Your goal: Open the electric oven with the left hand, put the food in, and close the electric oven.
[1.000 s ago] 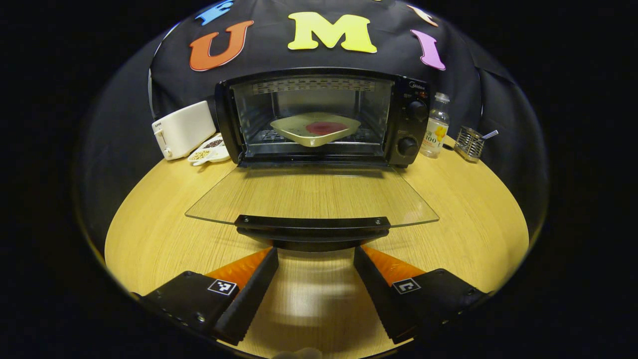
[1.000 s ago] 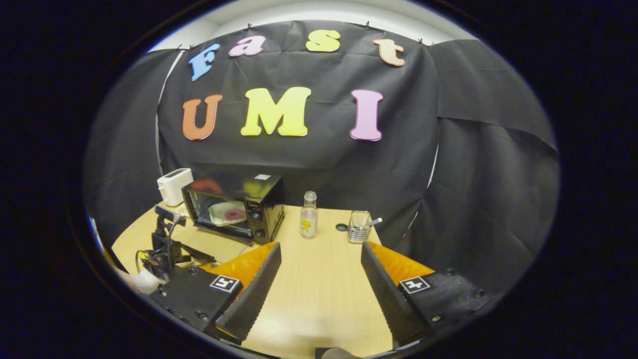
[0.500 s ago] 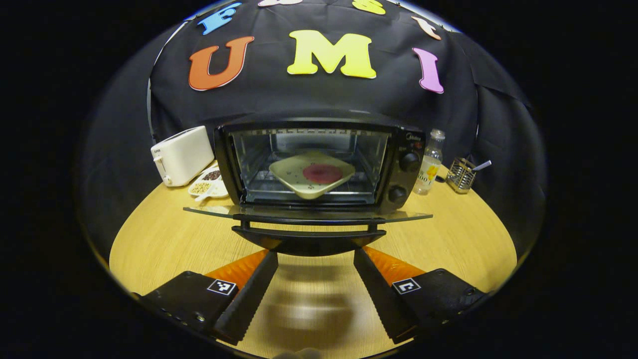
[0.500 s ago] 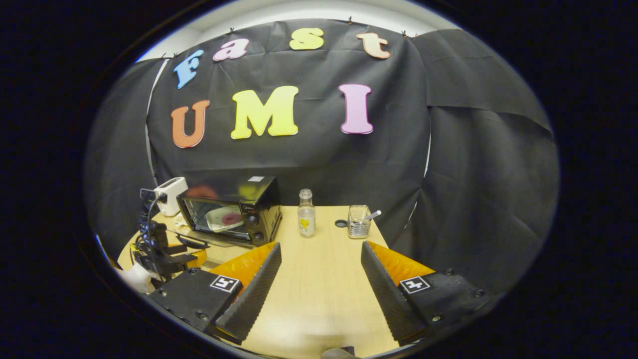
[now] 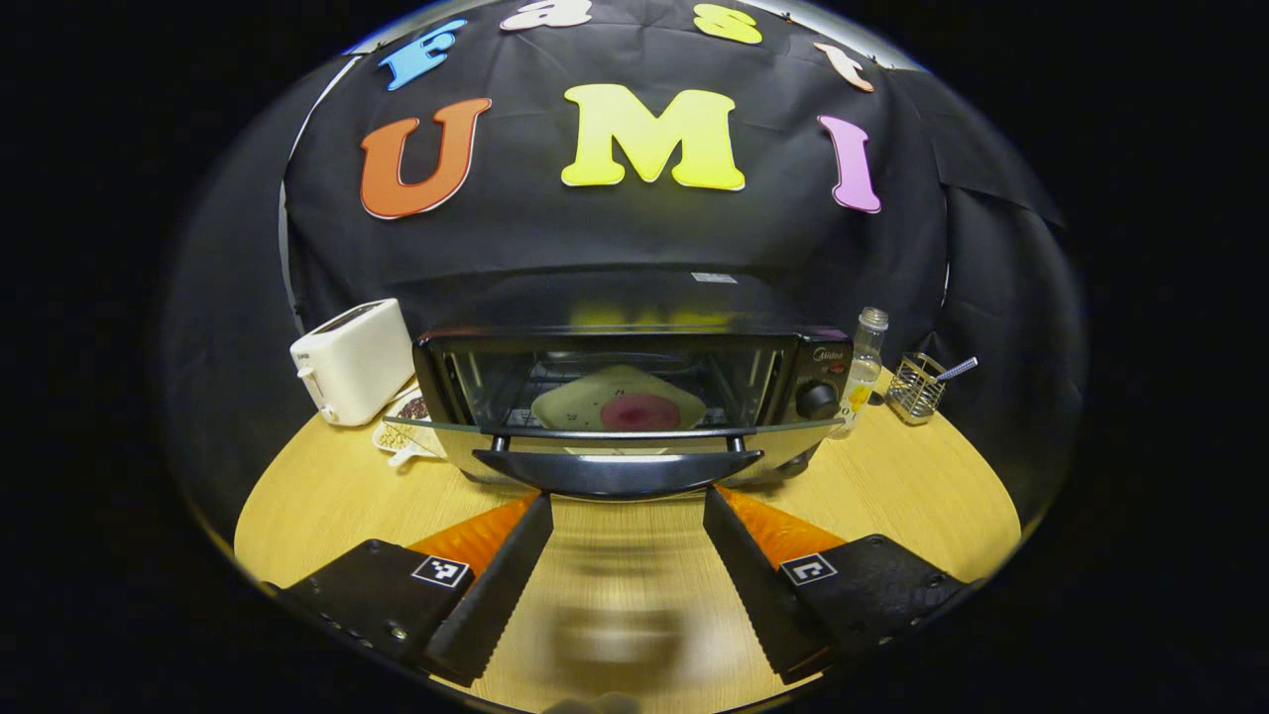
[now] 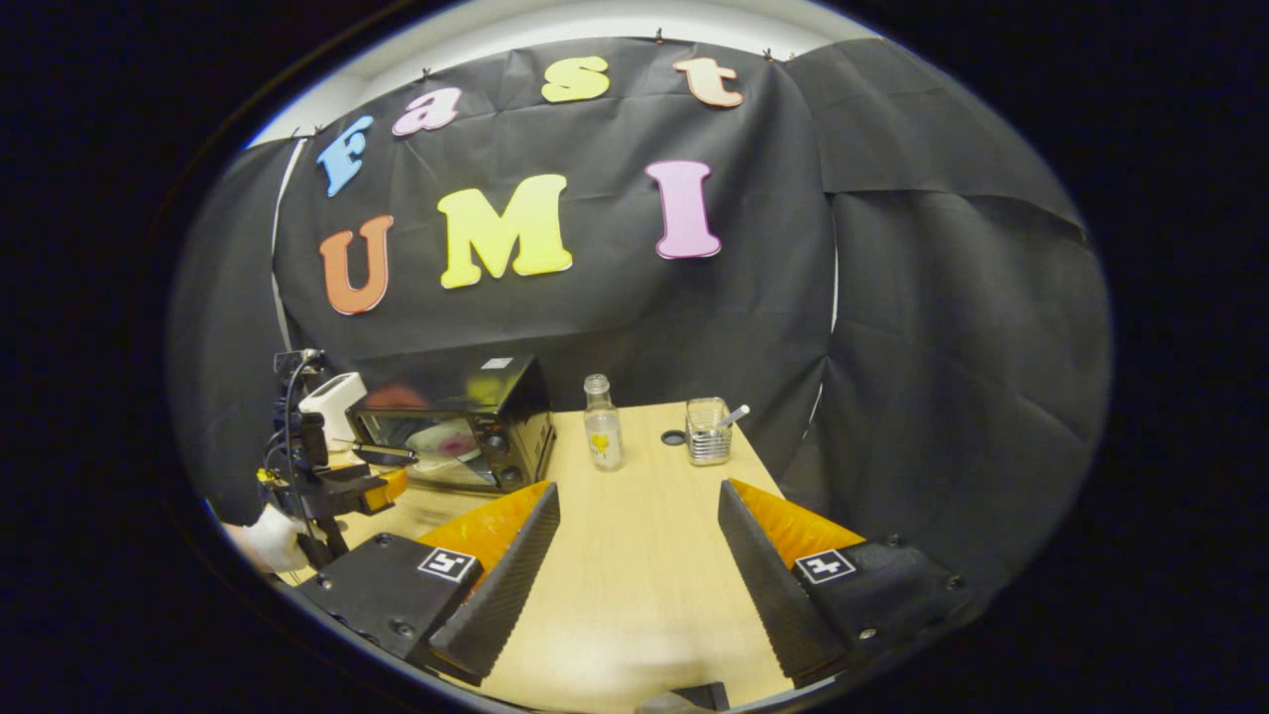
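Left gripper view puts the black electric oven (image 5: 634,397) dead ahead, its half-raised glass door's long black handle (image 5: 617,469) lying crosswise just beyond the spread, empty left gripper (image 5: 627,565), the pale plate of red food (image 5: 620,407) inside, a brand mark by the knobs too small to read, while the right gripper (image 6: 639,575), likewise spread and empty, hangs well apart.

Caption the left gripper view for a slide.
Open left gripper under the half-raised oven door, plate of food inside.

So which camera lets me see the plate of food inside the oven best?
The left gripper view: it looks straight into the oven, so the plate shows large above the half-raised door. In the right gripper view the plate is small, far off, and seen at an angle.
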Tool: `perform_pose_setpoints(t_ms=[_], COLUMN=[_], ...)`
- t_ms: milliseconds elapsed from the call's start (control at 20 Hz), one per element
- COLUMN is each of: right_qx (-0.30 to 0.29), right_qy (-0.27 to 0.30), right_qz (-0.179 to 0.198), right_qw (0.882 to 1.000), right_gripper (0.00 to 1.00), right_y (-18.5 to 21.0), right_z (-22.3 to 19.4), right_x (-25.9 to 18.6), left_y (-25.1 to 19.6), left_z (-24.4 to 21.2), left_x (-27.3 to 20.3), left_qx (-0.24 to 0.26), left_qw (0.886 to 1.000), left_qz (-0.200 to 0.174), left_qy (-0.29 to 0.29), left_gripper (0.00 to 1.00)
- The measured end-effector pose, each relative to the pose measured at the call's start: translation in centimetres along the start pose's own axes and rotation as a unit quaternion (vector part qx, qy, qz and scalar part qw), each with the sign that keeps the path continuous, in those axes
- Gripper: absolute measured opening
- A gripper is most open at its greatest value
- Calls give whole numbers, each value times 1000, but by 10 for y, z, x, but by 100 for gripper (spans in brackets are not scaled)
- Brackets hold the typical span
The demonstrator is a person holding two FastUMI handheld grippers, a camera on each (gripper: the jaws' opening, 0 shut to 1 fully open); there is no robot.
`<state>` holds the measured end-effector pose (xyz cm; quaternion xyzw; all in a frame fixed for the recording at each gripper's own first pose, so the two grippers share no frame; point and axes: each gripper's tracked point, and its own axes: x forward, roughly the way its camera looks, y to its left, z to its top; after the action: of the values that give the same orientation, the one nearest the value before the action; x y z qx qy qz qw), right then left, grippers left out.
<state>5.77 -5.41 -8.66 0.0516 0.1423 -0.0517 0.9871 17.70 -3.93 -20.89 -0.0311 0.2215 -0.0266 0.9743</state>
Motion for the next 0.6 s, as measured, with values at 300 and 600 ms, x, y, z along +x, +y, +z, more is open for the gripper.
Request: perform_pose_setpoints(t_ms=[300, 600], right_qx=[0, 4], right_qy=[-6, -16], right_qz=[-16, -26], right_qw=[1000, 1000], right_gripper=[100, 100], right_y=[-10, -15], right_z=[3, 8], right_x=[-7, -17], left_y=[0, -12], left_z=[30, 35], left_x=[15, 19], left_qx=[12, 14], left_qw=[1000, 999], left_qz=[-3, -12], left_qy=[-25, -27], left_gripper=[98, 98])
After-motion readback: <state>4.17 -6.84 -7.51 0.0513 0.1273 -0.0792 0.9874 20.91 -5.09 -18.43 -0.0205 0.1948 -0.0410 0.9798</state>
